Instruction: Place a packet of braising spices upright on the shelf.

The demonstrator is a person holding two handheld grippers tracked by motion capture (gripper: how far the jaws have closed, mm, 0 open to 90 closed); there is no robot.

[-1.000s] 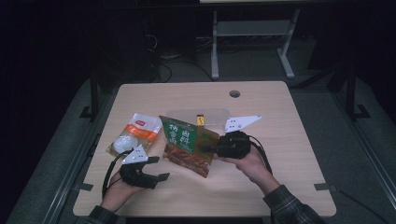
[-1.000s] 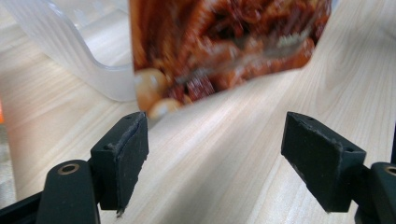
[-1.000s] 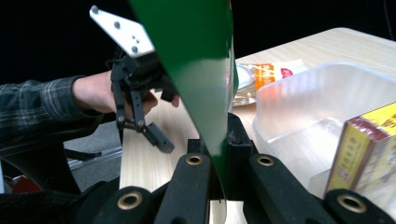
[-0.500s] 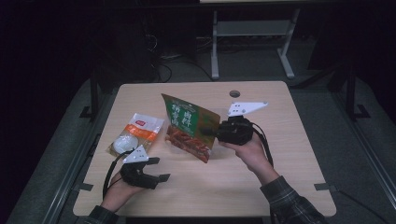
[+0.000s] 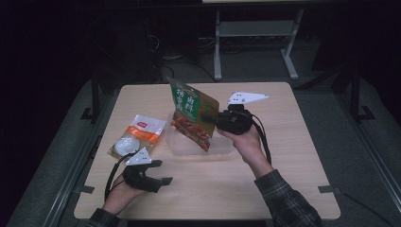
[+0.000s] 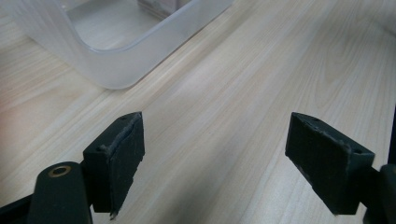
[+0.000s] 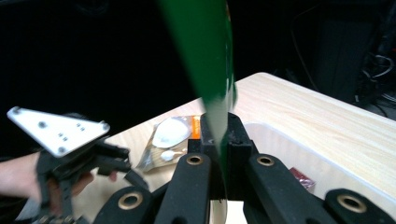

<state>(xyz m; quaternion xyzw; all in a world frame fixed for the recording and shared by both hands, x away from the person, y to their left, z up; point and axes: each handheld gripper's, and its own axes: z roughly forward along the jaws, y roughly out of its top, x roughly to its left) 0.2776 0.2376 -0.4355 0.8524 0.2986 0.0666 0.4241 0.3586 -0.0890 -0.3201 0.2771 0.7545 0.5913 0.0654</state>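
Observation:
A green snack bag (image 5: 193,112) with a picture of brown food hangs tilted above the clear plastic tub (image 5: 222,147) at the table's middle. My right gripper (image 5: 211,119) is shut on the bag's right edge. In the right gripper view the bag (image 7: 205,56) rises edge-on from between the closed jaws (image 7: 219,140). My left gripper (image 5: 158,172) rests near the front left of the table, open, with nothing between its pads (image 6: 123,158). It looks across bare wood at a corner of the tub (image 6: 112,51).
A white and orange packet (image 5: 138,137) lies on the left of the table, just behind the left gripper. A small red item (image 7: 301,178) lies inside the tub. A round hole (image 5: 239,94) sits near the table's far edge. Dark floor surrounds the table.
My right gripper has risen and moved away from me with the green bag, lifting it off the table until it hangs above the tub. The left gripper has stayed put.

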